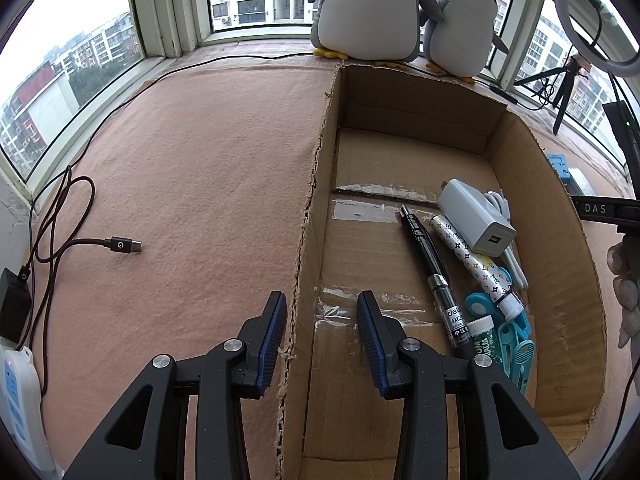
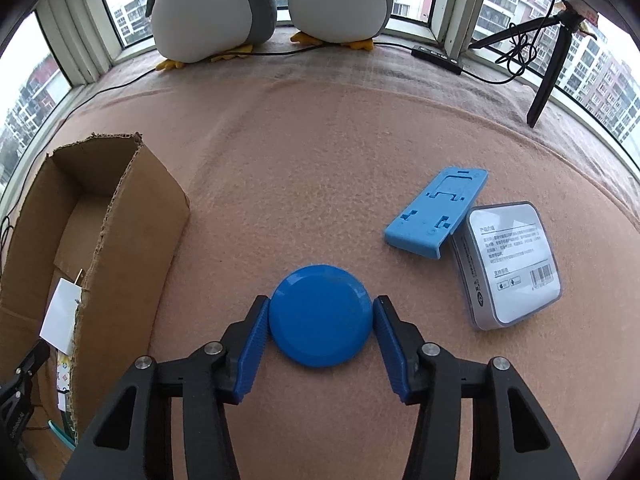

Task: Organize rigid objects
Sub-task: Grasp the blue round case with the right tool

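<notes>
Right gripper (image 2: 322, 322) has its fingers touching both sides of the smooth blue disc (image 2: 321, 316) on the fuzzy pink felt (image 2: 320, 160); I'd squeeze dead centre, since a rounded rim could squirt out. The corrugated cardboard box (image 2: 132, 216) waits just left. Left gripper (image 1: 322, 330) hangs open and empty over the box's torn wall.

— Round blue disc (image 2: 321, 316), glossy, lying flat on the pink felt, near the front edge. Blue folding stand (image 2: 436, 212) beyond, propped on the edge of a clear-cased white box (image 2: 510, 264).

— Inside the cardboard box (image 1: 560, 240), along the right wall: white charger (image 1: 474, 216), black pen (image 1: 434, 276), patterned tube (image 1: 476, 264), teal clips (image 1: 516, 344).
</notes>
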Available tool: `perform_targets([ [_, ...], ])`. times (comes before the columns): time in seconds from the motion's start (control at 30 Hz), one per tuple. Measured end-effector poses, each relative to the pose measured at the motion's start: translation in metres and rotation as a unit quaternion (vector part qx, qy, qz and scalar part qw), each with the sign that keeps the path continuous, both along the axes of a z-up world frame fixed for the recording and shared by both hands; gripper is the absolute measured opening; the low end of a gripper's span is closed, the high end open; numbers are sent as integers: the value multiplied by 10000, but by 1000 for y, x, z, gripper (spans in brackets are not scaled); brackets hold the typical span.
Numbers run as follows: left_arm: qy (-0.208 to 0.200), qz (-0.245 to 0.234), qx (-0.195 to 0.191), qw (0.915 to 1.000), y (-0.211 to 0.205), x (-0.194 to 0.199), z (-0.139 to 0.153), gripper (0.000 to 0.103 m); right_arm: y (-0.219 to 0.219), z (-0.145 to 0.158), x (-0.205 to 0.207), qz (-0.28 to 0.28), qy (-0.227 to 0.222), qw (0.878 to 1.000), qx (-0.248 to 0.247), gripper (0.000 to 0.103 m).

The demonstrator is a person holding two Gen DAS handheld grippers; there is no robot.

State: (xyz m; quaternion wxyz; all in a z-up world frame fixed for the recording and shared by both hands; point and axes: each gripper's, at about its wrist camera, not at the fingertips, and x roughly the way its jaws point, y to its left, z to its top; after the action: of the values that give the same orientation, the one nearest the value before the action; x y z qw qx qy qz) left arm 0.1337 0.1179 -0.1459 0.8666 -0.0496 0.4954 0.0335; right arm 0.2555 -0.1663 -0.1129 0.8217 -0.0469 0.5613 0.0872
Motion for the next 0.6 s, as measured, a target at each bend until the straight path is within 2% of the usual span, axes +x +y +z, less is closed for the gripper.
perform_targets([
  [0.2, 0, -1, -1, 10000, -1, -1, 0, 40, -1, 0, -6, -10, 23, 10000, 24, 46],
  [0.33, -1, -2, 0, 10000, -1, -1, 0, 40, -8, 3, -16, -141, 26, 9997, 211, 46],
  [0.6, -4, -4, -5, 10000, -1, -1, 1, 40, -12, 29, -50, -214, -209, 9976, 620, 46],
])
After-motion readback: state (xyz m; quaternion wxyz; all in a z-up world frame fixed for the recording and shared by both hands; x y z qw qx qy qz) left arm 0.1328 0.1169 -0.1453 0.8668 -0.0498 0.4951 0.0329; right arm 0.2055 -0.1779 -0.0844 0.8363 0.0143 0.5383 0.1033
